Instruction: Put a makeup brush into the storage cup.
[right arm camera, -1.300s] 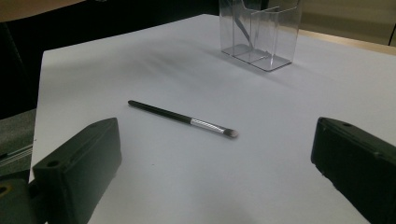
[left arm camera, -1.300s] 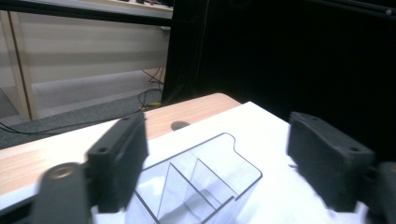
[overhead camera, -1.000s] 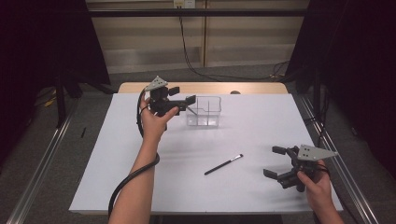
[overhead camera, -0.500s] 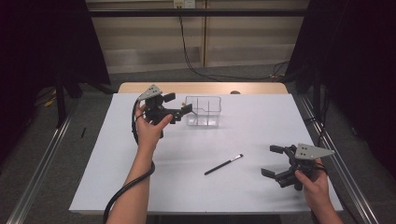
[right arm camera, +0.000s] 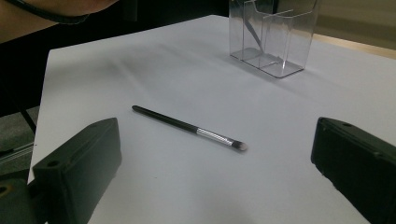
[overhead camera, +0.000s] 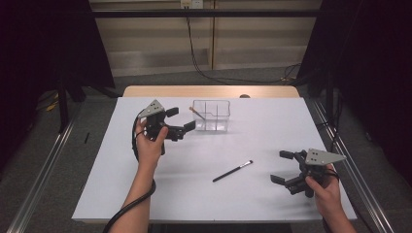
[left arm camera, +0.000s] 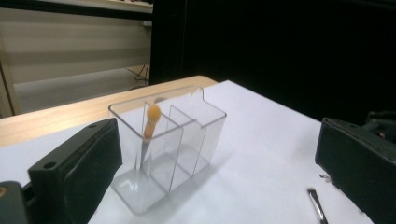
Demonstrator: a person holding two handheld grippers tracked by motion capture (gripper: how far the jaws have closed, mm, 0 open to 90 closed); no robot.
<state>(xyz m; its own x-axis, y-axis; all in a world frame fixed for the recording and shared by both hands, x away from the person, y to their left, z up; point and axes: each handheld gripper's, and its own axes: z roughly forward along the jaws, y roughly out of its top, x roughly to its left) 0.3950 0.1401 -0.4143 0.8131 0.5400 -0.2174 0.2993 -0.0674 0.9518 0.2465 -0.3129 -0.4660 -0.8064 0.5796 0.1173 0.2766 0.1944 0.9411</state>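
Black along its handle with a silver ferrule, the makeup brush (overhead camera: 232,171) lies flat on the table, its long axis running from about eight o'clock at the handle end to two o'clock at the bristle tip in the high view. It rests on a white sheet (overhead camera: 121,194) that covers the table (overhead camera: 145,91), whose wooden edge shows at the far side; beyond lie a grey floor, a pale wall with hanging cables and dark curtains at either hand. A clear divided organizer (overhead camera: 211,115) stands at twelve o'clock from the brush, with an orange-tipped stick (left arm camera: 149,126) leaning in its left compartment. The right gripper (overhead camera: 284,167), jaws wide and empty, sits near the brush at three o'clock. The left gripper (overhead camera: 180,119), jaws just opened wide and empty, hangs just beside the organizer at its nine o'clock, well apart from the brush.
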